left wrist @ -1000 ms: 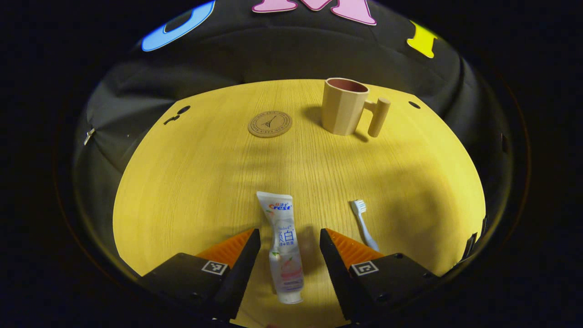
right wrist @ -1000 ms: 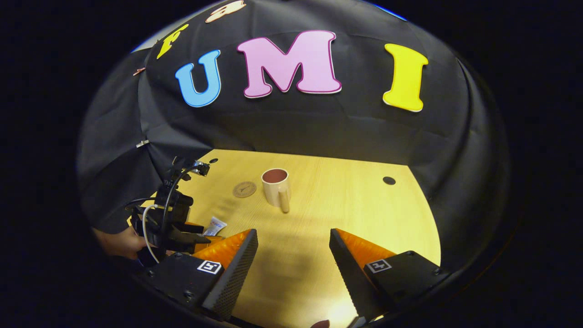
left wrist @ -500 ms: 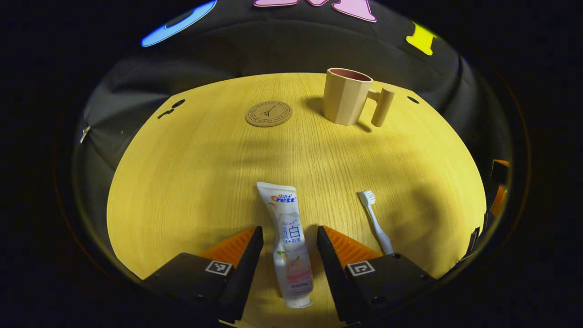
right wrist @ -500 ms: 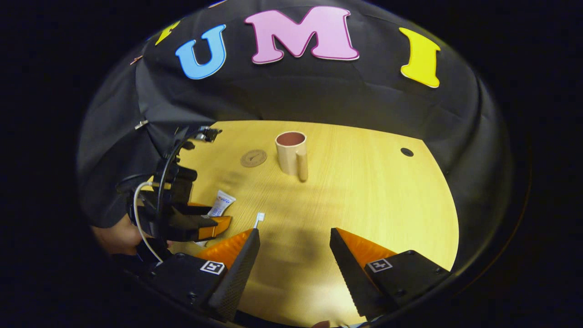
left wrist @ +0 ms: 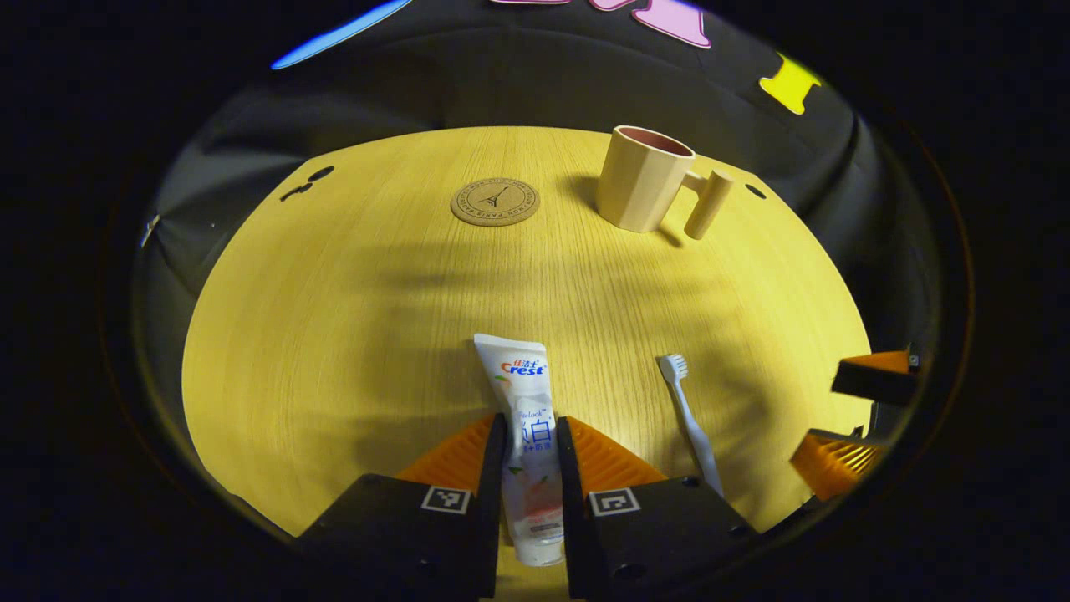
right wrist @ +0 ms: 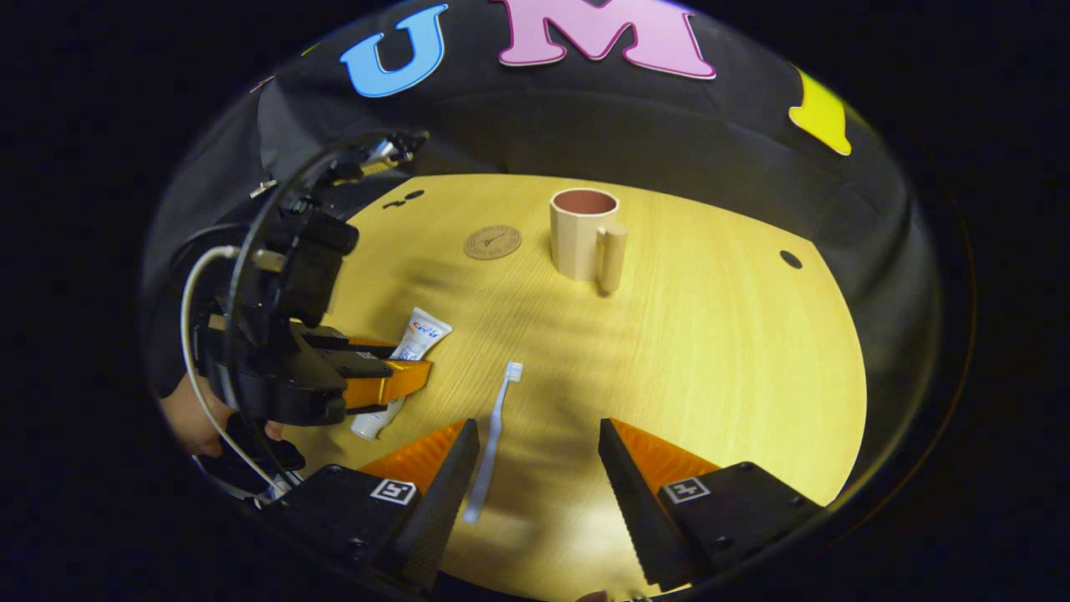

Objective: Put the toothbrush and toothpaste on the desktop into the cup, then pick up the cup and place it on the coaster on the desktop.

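Note:
The white toothpaste tube [left wrist: 518, 368] lies flat on the yellow desktop [left wrist: 351, 318], and my left gripper [left wrist: 531, 422] is shut on its middle. The same tube [right wrist: 422, 328] and left gripper [right wrist: 393, 372] appear at the left of the right gripper view. A white toothbrush [left wrist: 687, 410] lies just right of the tube. In the right gripper view the toothbrush [right wrist: 493, 435] runs along the inner side of the left finger of my open right gripper [right wrist: 536, 425], which holds nothing. The beige cup [left wrist: 645, 178] [right wrist: 581, 234] stands upright at the back, handle to its right. The round brown coaster [left wrist: 495, 202] [right wrist: 492, 242] lies left of it.
A person's hand [right wrist: 196, 418] holds the left gripper, with a white cable looping beside it. My right gripper [left wrist: 861, 414] enters at the desk's right edge. Small round holes [right wrist: 791, 259] [left wrist: 320, 173] mark the far corners. Black cloth walls close in behind and beside the desk.
My left gripper's fingers have shut on the toothpaste tube. My right gripper has tilted down and come forward over the toothbrush, still open.

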`<state>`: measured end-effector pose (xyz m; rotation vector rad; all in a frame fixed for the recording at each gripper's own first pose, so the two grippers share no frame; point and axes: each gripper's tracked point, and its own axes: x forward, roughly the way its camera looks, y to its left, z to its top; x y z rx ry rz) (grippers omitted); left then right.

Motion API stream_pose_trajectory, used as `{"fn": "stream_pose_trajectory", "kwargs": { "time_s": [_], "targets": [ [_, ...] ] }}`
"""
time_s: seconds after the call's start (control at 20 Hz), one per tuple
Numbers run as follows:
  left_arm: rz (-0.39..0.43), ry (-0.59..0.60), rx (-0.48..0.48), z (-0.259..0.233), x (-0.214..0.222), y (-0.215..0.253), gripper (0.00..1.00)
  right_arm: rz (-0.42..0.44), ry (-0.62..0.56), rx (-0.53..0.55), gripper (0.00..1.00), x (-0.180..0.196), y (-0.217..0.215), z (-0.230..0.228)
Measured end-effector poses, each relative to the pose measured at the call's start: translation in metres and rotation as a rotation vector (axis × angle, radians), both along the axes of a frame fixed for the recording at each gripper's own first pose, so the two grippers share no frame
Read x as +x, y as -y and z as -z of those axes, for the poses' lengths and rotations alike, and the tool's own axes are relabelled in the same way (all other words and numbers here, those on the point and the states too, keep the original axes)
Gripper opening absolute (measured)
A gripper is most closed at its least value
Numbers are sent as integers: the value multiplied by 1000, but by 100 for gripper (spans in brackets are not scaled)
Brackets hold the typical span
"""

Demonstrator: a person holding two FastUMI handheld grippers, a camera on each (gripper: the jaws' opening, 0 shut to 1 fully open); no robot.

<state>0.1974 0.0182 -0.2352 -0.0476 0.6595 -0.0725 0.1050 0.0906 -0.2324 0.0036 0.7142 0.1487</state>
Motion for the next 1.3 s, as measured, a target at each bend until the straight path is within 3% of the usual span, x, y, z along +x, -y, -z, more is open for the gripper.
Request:
{"fn": "stream_pose_trajectory", "kwargs": {
  "time_s": [0.1,0.2,0.25,0.4,0.45,0.5,0.55,0.65,0.7,0.75,0.8,0.9,1.0,1.05,1.1,1.25,1.3],
  "targets": [
    [15,1,-41,0,-8,0,33,-8,-49,18,83,3,-9,8],
    [21,26,-74,-9,-24,-5,36,-12,-96,25,80,3,-13,17],
    [23,44,-96,-15,-32,-6,31,-16,-120,29,79,3,-15,21],
    [23,93,-158,-31,-50,-10,32,-30,-186,15,74,5,-23,39],
    [17,107,-169,-35,-55,-13,36,-30,-201,6,71,6,-24,44],
    [14,113,-180,-37,-62,-14,32,-29,-216,-3,69,7,-26,48],
    [11,119,-190,-40,-68,-16,36,-27,-228,-14,69,9,-28,51],
    [3,126,-203,-40,-77,-19,36,-27,-250,-43,69,13,-31,59],
    [0,126,-208,-39,-81,-21,36,-29,-261,-56,66,15,-33,65],
    [-3,124,-210,-39,-84,-22,36,-25,-270,-73,55,19,-33,69],
    [-7,123,-210,-36,-85,-24,36,-23,-280,-82,60,21,-34,73],
    [-10,120,-209,-33,-90,-26,36,-11,-292,-105,60,21,-33,73],
    [-12,124,-208,-33,-95,-29,36,-7,-293,-116,53,21,-33,72],
    [-12,126,-207,-33,-97,-29,31,4,-294,-121,51,21,-31,70],
    [-11,126,-207,-32,-98,-29,36,23,-298,-117,45,23,-30,72],
    [-17,126,-210,-31,-100,-29,36,44,-314,-118,16,21,-30,71],
    [-19,128,-212,-31,-100,-29,36,34,-325,-125,15,19,-31,73]
  ]
}}
